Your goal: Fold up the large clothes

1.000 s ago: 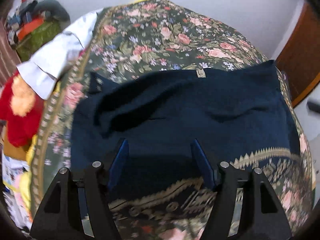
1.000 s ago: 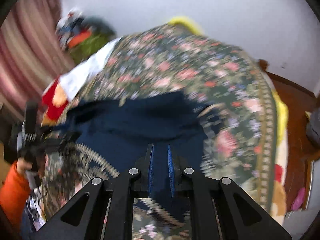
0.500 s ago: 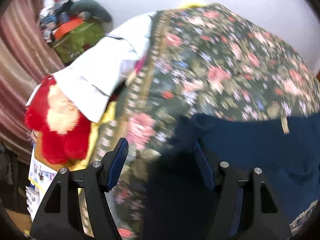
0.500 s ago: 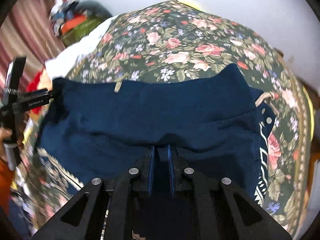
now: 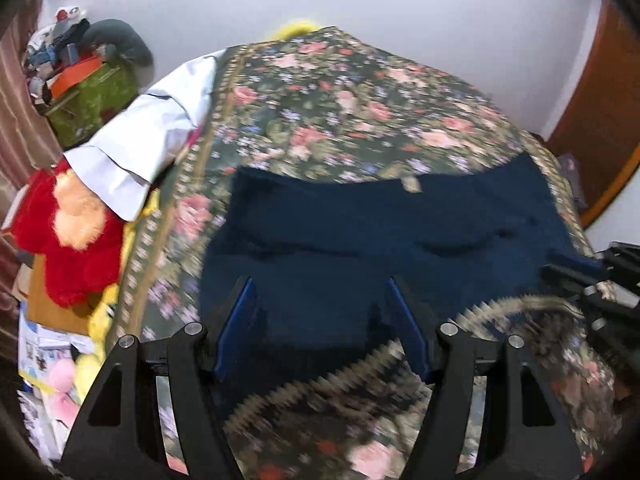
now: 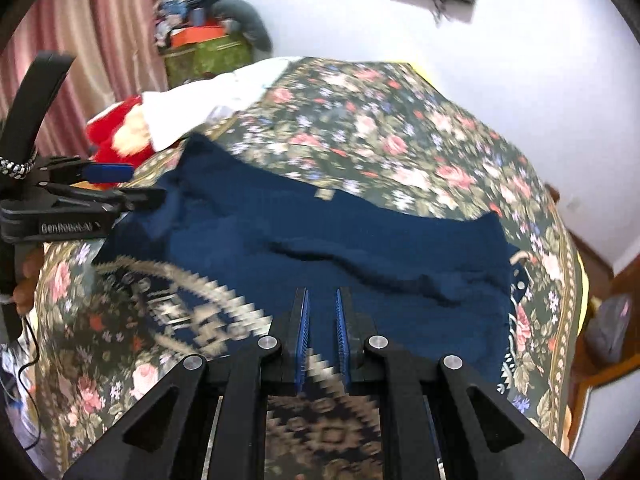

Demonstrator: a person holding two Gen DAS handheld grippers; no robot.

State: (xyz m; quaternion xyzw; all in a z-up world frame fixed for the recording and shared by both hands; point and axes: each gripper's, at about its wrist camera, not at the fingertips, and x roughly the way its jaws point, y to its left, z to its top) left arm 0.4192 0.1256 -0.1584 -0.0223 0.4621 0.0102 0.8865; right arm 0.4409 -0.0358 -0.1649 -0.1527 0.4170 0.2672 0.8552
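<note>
Cloth (image 6: 320, 240) is half folded on the bed (image 6: 380, 128); right claw (image 6: 322, 330) pinches it, left claw (image 5: 322, 320) gapes, needs a corner

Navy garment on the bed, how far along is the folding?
Early. Done: the navy garment lies spread across the floral bedspread, wrinkled. In hand: the right gripper is shut over its patterned near edge, grip unclear; the left gripper hovers open. Left: it lies full width, so the folding remains.

both grippers: black angular frames, silver screws, blue-padded fingers (image 5: 236, 320). left gripper (image 6: 120, 184) carries white lettering, braided cord at nine o'clock.
</note>
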